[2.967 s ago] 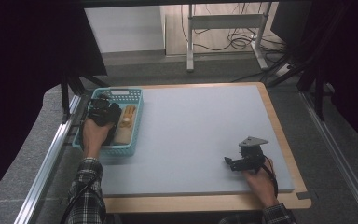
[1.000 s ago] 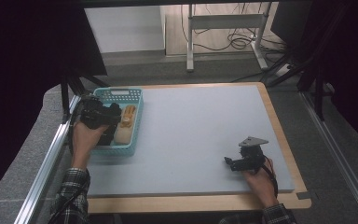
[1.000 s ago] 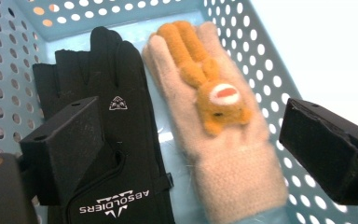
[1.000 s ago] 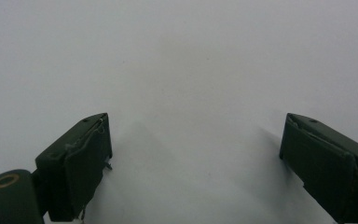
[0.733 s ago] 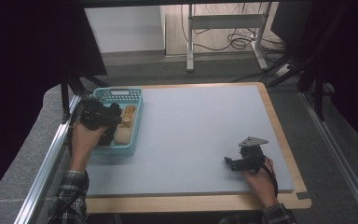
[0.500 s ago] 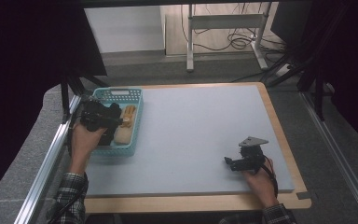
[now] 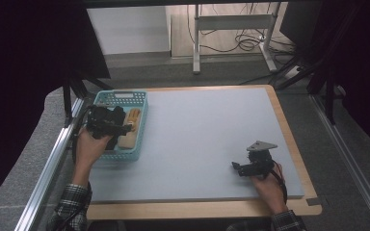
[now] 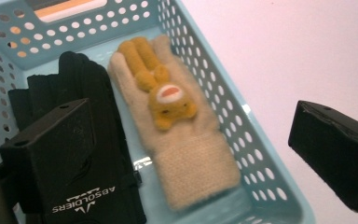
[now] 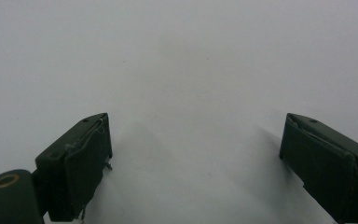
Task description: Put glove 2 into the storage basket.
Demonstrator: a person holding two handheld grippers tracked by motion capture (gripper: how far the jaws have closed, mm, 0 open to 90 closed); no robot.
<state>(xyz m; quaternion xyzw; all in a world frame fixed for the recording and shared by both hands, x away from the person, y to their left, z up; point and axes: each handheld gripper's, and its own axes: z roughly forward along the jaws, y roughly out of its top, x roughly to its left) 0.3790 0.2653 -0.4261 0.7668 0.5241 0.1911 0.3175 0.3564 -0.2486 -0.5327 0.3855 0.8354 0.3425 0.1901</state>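
Left tongs (image 8: 186, 154) over the blue basket (image 8: 261, 154), jaws just widened, nothing between them. Cream glove (image 8: 186, 140) lies flat beside the black glove (image 8: 88, 140); risk of pinching both, or snagging the wall. Right tongs (image 9: 193, 154) apart, empty, over bare surface (image 9: 191, 60).

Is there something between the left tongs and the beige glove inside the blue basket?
Nothing visible blocks it. The left tongs, jaws just opened wide and empty, hang above the beige glove in the blue basket. A black glove lies beside it, under one jaw, not over it.
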